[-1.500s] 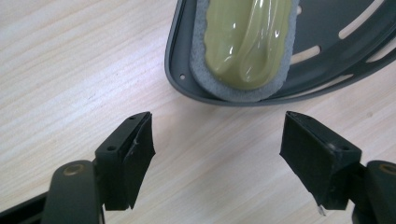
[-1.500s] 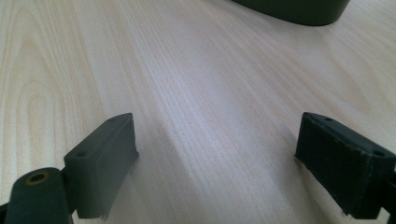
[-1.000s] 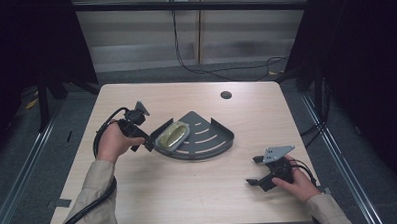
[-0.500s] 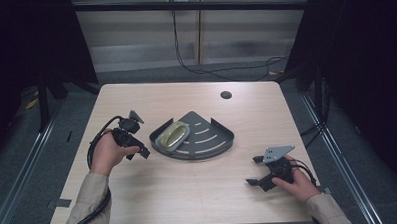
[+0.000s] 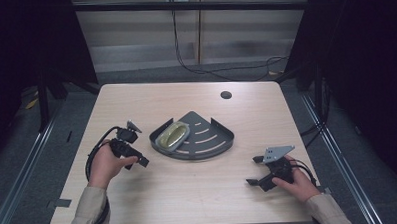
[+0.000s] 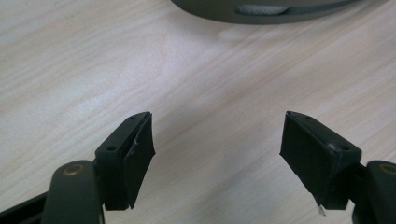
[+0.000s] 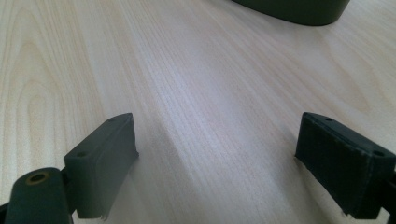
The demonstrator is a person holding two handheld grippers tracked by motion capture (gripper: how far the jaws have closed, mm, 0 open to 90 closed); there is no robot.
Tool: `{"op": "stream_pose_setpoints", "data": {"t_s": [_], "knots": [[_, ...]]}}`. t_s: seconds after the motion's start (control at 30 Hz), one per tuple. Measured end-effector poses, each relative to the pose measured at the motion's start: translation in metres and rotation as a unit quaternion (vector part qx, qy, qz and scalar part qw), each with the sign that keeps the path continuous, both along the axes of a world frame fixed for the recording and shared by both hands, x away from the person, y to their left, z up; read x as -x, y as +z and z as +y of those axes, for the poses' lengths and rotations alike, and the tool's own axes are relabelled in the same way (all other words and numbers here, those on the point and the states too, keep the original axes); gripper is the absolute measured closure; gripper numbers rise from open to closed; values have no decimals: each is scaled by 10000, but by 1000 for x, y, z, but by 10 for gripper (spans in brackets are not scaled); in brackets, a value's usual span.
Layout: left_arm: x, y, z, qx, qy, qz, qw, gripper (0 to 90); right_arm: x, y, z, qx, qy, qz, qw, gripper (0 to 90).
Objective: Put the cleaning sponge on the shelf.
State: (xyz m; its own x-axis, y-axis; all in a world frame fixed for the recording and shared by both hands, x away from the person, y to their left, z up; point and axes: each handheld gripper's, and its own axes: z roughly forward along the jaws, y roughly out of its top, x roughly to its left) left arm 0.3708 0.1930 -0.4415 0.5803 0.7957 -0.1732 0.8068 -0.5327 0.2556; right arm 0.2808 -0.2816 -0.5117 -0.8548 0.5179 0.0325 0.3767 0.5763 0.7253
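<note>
Nearest to me, my right gripper [image 5: 258,171] rests low on the table [image 5: 189,202] at the near right, its jaws spread wide with bare wood between them; in the right gripper view [image 7: 217,154] the jaws look like blunt black blocks with small screw holes, and they grasp nothing. My left gripper [image 5: 135,144] sits at the near left in my left hand [image 5: 106,162], also released, its jaws standing well apart over the grain in the left gripper view [image 6: 217,156]. A black cable [image 5: 95,150] loops from it around the hand.

Just beyond the left gripper, near the middle of the table, lies the corner shelf tray [image 5: 212,141]: a dark grey, quarter-round piece, seemingly metal or hard plastic, with a low raised rim, curved slots cut through its floor, and its right-angle corner pointing away from me. Its curved wall shows at the top of the left gripper view [image 6: 280,11] and of the right gripper view [image 7: 299,11].

Inside the tray, against its left side, lies an oval soap-like bar [image 5: 171,135], yellowish olive with a paler, glossy edge, as if wrapped. Its long axis runs diagonally, from near left to far right.

Farther off, the pale wood-grain tabletop has a small dark round hole [image 5: 226,95] near its far edge.
</note>
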Motion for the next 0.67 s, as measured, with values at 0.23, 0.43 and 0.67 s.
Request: {"op": "stream_pose_setpoints", "data": {"t_s": [0.23,0.43,0.67], "knots": [[8,-14,4,64,22,39,10000,255,0,0,0,0,0,0,10000,118],[15,-23,7,66,20,35,10000,255,0,0,0,-1,0,0,10000,118],[17,-21,10,-29,57,-54,10000,255,0,0,0,-2,-1,3,10000,118]]}}
